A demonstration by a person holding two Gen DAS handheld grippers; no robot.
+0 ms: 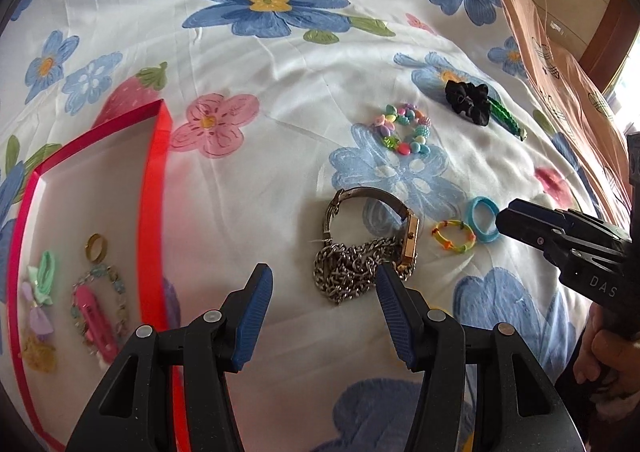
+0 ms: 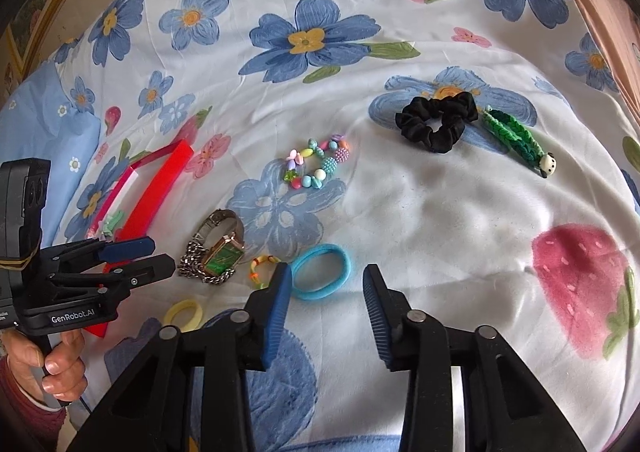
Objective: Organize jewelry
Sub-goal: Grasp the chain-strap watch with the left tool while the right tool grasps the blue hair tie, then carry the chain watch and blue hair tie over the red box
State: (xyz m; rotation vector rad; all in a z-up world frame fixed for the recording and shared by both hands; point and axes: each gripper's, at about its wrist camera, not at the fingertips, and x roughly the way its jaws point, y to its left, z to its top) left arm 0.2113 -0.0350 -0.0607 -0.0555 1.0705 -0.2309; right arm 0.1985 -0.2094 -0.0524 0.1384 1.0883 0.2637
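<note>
We see the left gripper [image 1: 324,292] with jaws apart and empty at the frame's lower centre, above a silver chain necklace [image 1: 352,272] beside a gold rectangular-faced wristwatch [image 1: 410,242] standing on edge, long axis running up-frame. Our right gripper [image 2: 326,292] is open and empty; the blue oval hair tie [image 2: 320,272], long axis lying left-right, sits just beyond its left finger. The red-rimmed tray [image 1: 156,171] lies at left.
</note>
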